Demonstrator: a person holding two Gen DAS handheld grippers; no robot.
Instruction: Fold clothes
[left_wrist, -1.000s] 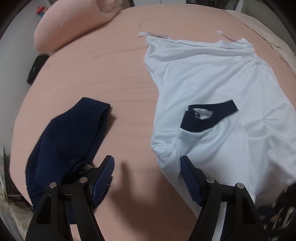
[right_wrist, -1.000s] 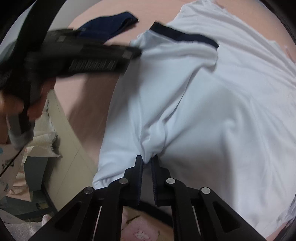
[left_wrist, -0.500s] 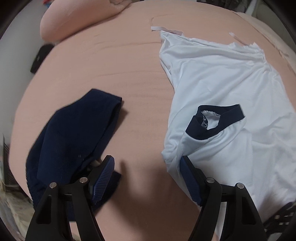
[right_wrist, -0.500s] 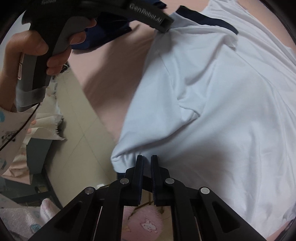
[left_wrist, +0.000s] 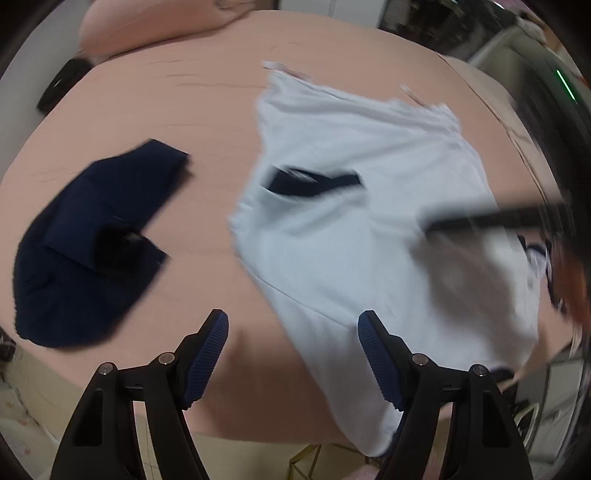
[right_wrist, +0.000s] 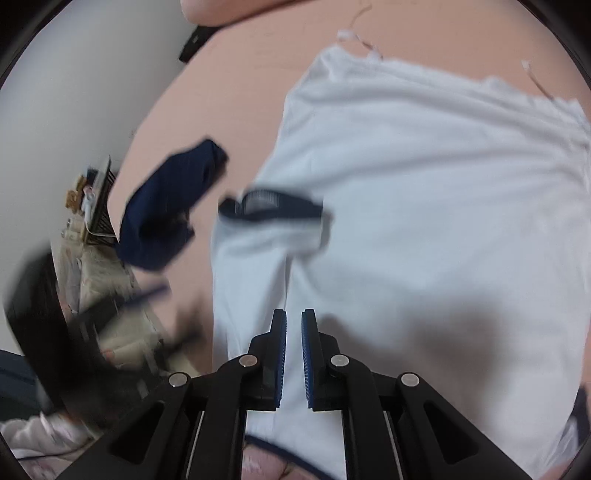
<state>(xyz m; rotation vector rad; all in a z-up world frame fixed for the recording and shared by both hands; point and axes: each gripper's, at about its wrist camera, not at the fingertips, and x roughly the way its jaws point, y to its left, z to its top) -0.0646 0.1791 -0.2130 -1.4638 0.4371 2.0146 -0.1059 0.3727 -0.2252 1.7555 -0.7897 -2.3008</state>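
Here the white shirt (right_wrist: 424, 206) stretches lengthwise ahead of the right gripper (right_wrist: 293, 325), whose jaws nearly meet with cloth apparently between, while the left gripper (left_wrist: 293, 328) gapes wide beside its edge.

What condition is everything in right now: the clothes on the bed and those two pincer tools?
White T-shirt: spread loosely on the bed, rumpled, not yet folded, near edge hanging over the side.
Navy sleeve cuff: lying on top of the shirt body.
Navy garment: bunched in a loose heap, apart from the shirt.
Left gripper: open, holding nothing.
Right gripper: nearly closed, narrow gap, above the shirt; grip unclear.
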